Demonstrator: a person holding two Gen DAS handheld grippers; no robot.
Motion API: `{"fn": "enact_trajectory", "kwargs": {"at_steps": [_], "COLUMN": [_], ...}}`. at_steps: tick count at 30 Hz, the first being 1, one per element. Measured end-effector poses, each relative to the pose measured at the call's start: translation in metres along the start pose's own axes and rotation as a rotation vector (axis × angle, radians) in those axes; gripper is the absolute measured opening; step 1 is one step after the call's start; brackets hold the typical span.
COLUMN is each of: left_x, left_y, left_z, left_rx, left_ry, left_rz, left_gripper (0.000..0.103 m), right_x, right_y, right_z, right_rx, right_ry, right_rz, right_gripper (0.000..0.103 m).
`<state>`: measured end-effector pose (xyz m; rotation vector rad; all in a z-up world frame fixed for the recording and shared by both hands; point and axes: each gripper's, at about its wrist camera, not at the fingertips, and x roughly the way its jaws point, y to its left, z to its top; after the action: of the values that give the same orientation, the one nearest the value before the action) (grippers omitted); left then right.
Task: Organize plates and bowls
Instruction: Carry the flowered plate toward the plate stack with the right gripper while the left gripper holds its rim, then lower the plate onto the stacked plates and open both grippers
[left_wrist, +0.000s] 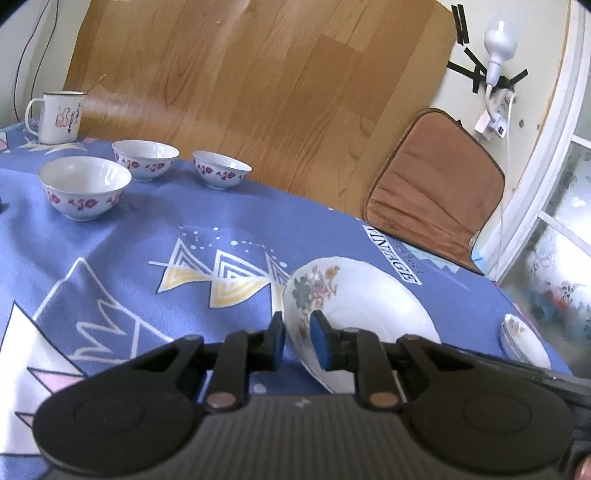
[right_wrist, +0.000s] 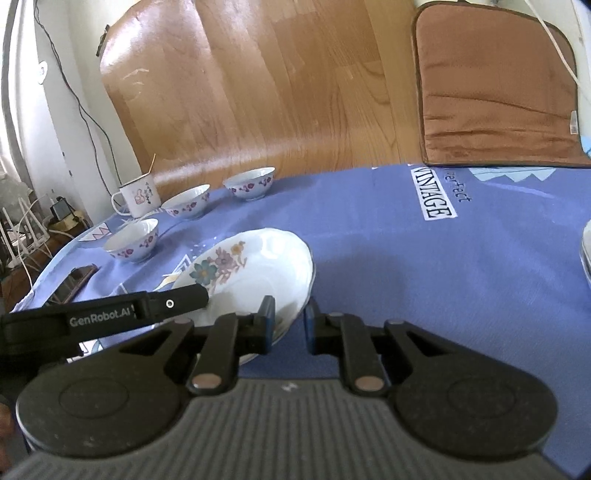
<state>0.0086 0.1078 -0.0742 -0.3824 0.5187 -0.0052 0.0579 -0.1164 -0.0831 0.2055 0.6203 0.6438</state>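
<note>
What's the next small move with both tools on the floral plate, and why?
Probably lift the floral plate a little, both tools together, then carry it toward the stacked plates at the right. The left tool and right tool each pinch its near rim, and it already sits tilted on the blue tablecloth, so raising evenly should keep it from slipping.
</note>
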Motion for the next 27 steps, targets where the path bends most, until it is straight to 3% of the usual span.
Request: {"fn": "enact_trajectory", "kwargs": {"at_steps": [6, 14, 19, 27], "left_x": [-0.002, 0.001, 0.026, 0.087], "left_y": [-0.016, -0.059, -0.115, -0.223], "left_z": [-0.002, 0.012, 0.018, 0.005], "left_rx": [0.057, 0.118, 0.221, 0.345], "left_ry": [0.029, 0.047, 0.077, 0.179], "left_rz": [0.032, 0.013, -0.057, -0.208], "left_gripper": [0.016, 0.016, 0.017, 0.018], "right_x": [-0.004, -0.029, -0.059, -0.109], "right_y": [-0.009, -0.031, -0.067, -0.147], "right_z": [-0.005, 0.001, 0.003, -0.007], "right_rx": [0.042, 0.087, 0.142, 0.241], "right_ry": [0.019, -0.063, -0.15, -0.249], "right_rz": [0.009, -0.007, -0.085, -0.292], "right_gripper": [0.019, 0.019, 0.019, 0.019]}}
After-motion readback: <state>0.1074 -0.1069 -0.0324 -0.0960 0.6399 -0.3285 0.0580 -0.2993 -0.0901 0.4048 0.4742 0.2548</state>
